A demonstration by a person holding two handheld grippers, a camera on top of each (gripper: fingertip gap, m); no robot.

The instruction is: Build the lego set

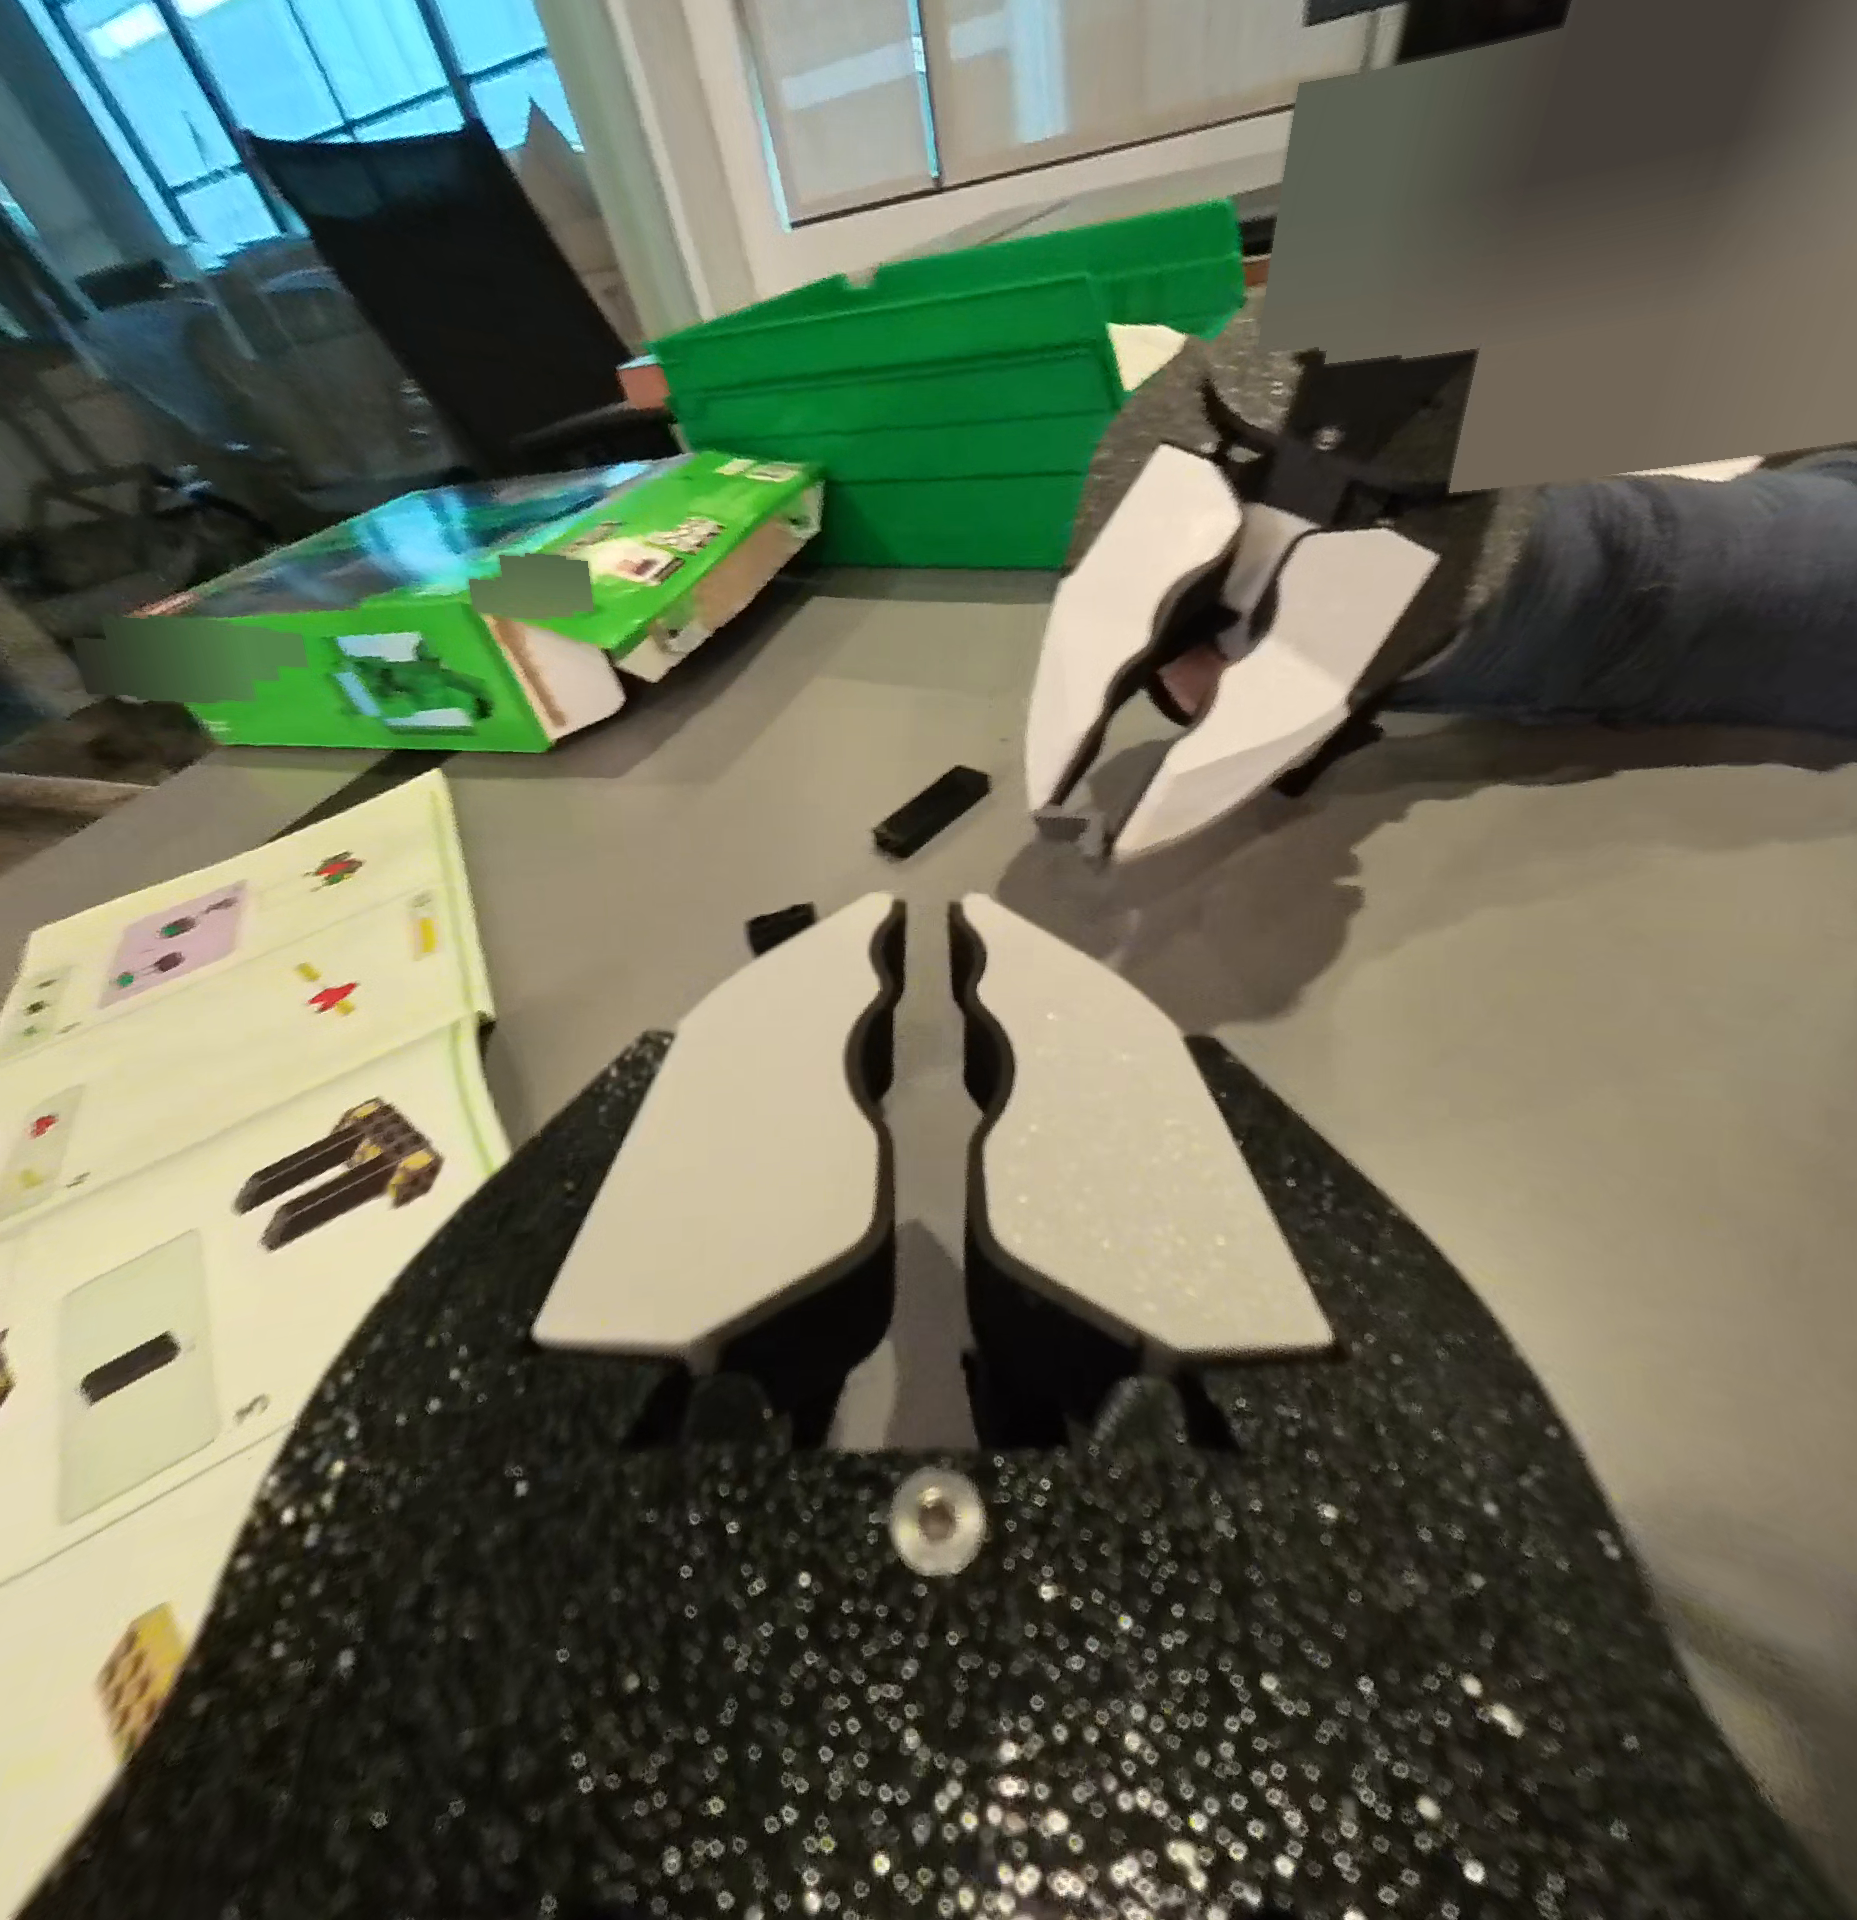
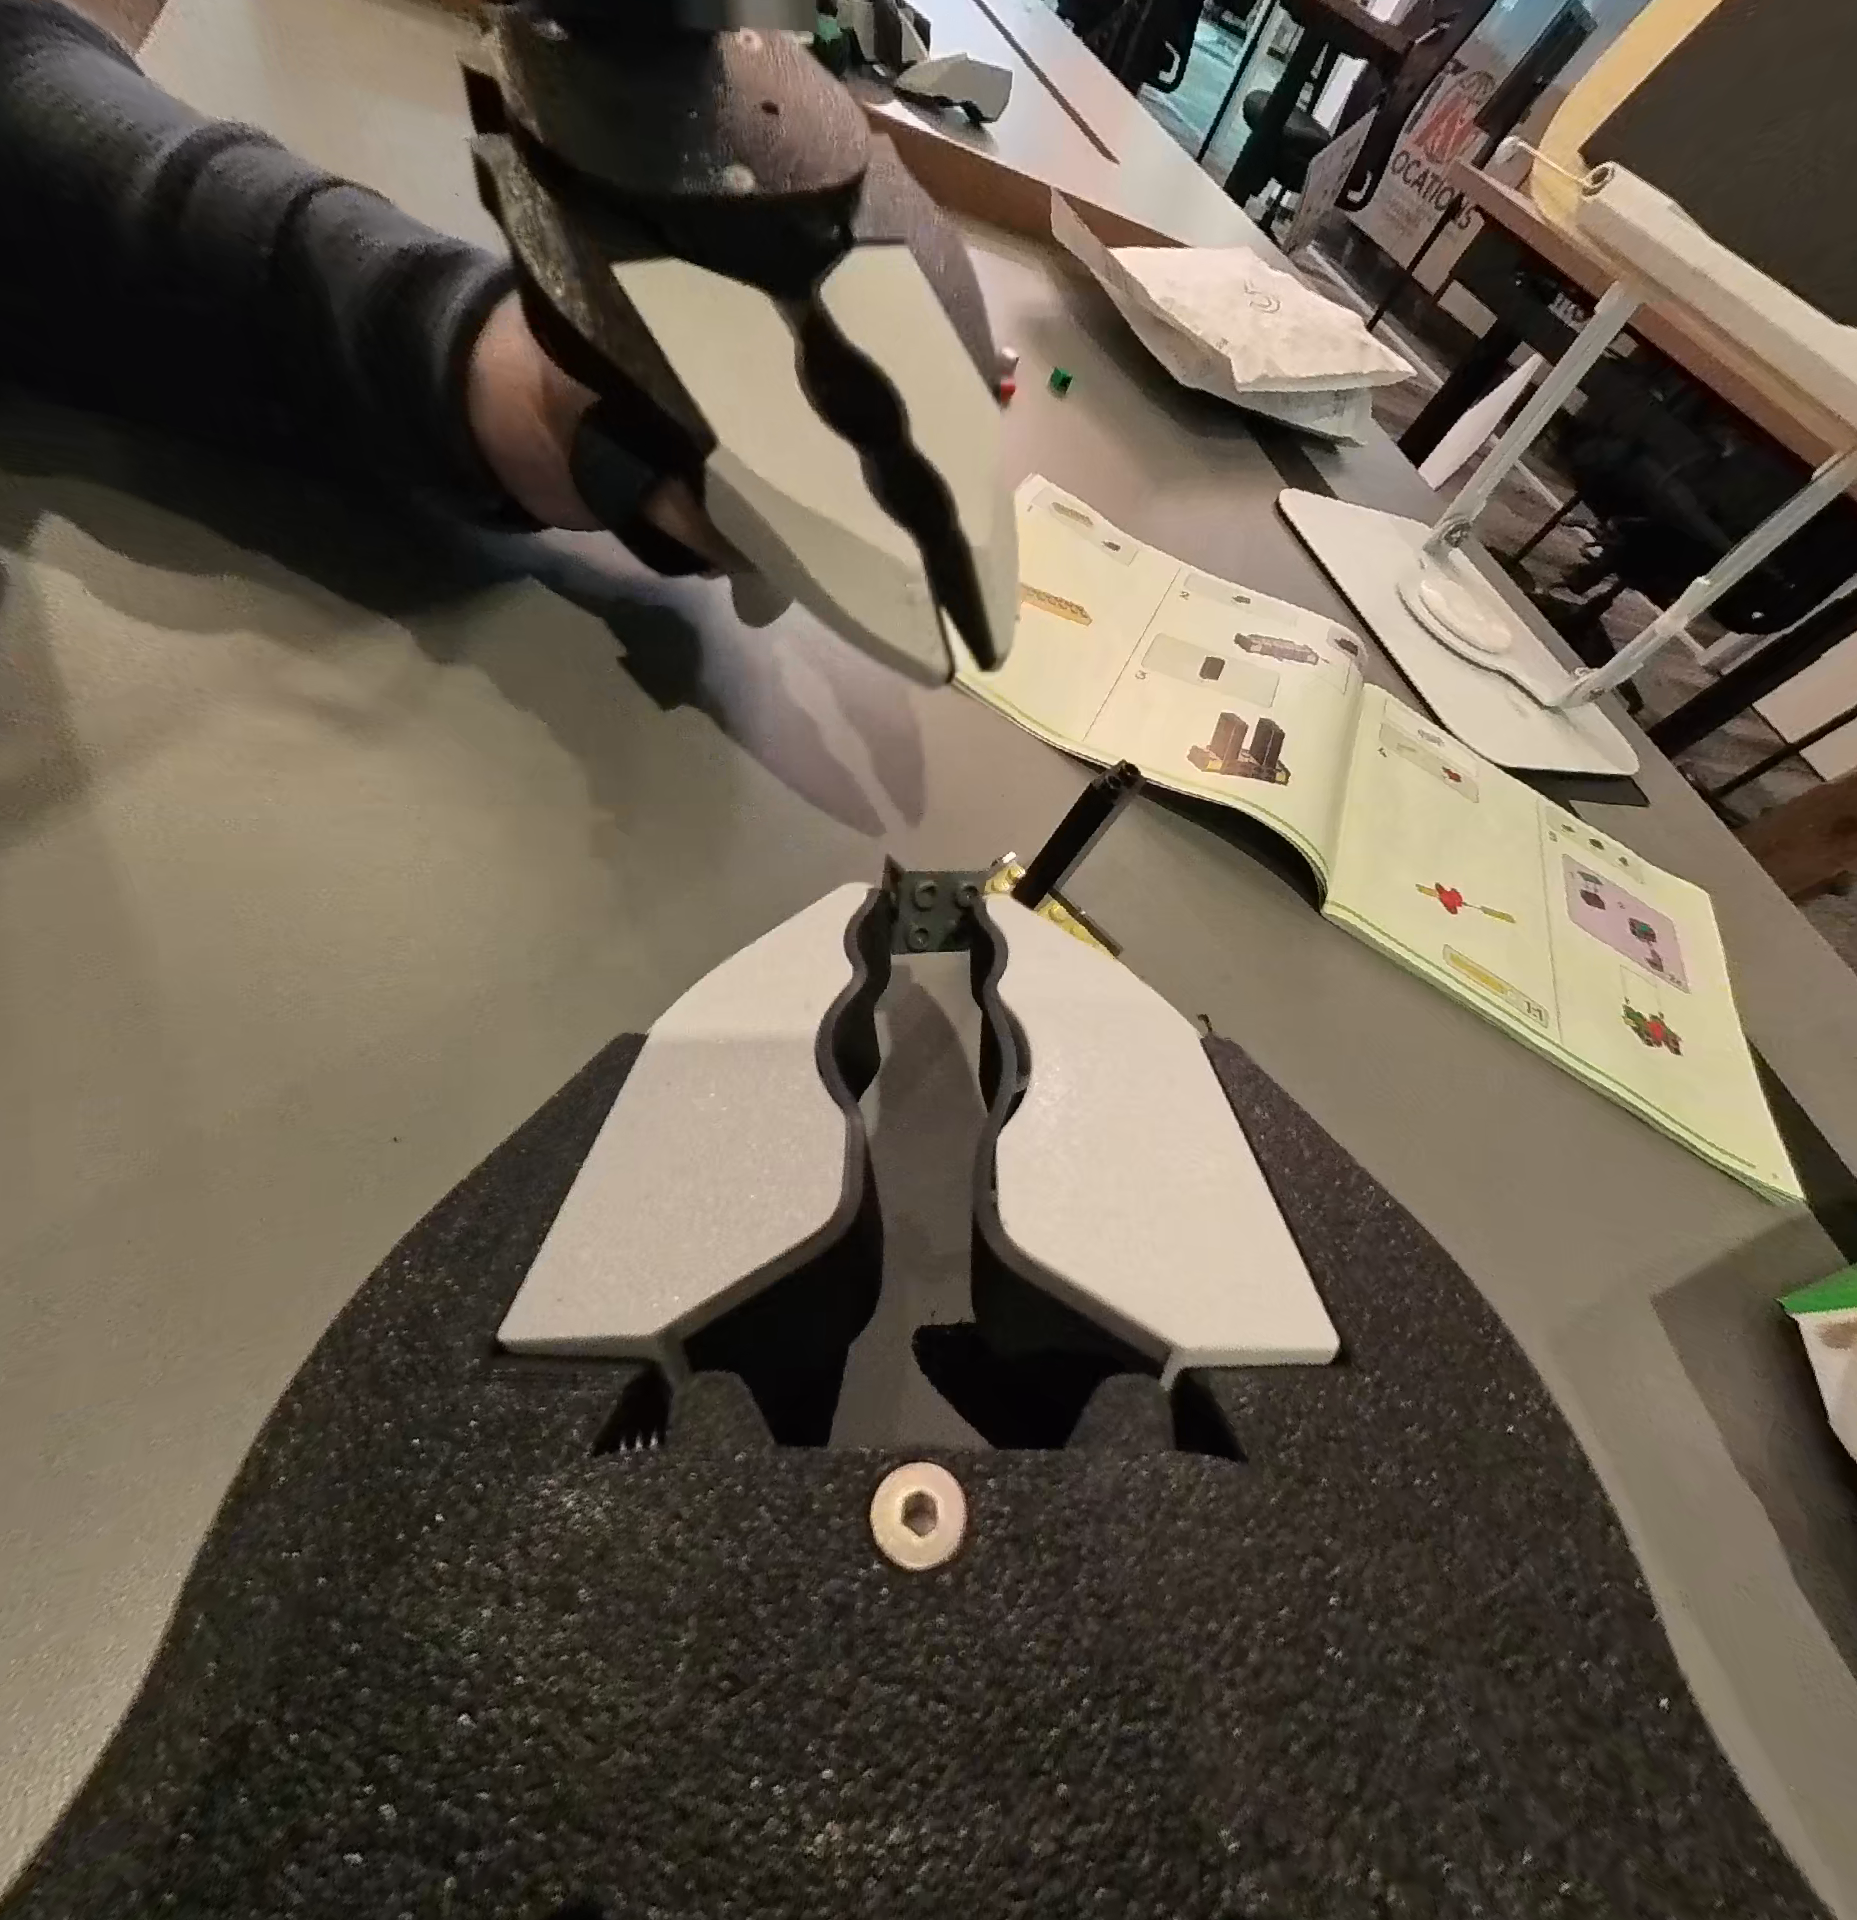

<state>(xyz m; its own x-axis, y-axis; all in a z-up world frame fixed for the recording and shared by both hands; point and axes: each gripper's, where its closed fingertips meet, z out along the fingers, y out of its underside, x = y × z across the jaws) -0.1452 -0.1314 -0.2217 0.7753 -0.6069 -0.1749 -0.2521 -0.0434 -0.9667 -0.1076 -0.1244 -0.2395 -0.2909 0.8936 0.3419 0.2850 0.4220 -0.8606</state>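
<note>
My right gripper [image 2: 929, 914] is shut on a small dark grey studded plate [image 2: 932, 916], low over the grey table. In the left wrist view it [image 1: 1088, 834] is at the right with the grey plate [image 1: 1061, 826] at its tips. My left gripper [image 1: 929, 909] is shut and empty, hovering above the table; the right wrist view shows it [image 2: 960, 644] at upper left with its fingers together. A long black brick [image 1: 929, 810] [image 2: 1080, 836] lies just beyond the right gripper. A small black brick [image 1: 778, 925] lies by my left fingertips. A yellow piece [image 2: 1059, 916] sits beside the right finger.
An open instruction booklet [image 1: 228, 1091] [image 2: 1371, 831] lies on the table. A green set box [image 1: 436, 623] and stacked green bins [image 1: 903, 416] stand behind. A white paper bag [image 2: 1246, 322], a lamp base [image 2: 1454, 623] and small red [image 2: 1007, 390] and green [image 2: 1059, 382] pieces lie farther off. There is about 5 centimeters between the tips of the two grippers.
</note>
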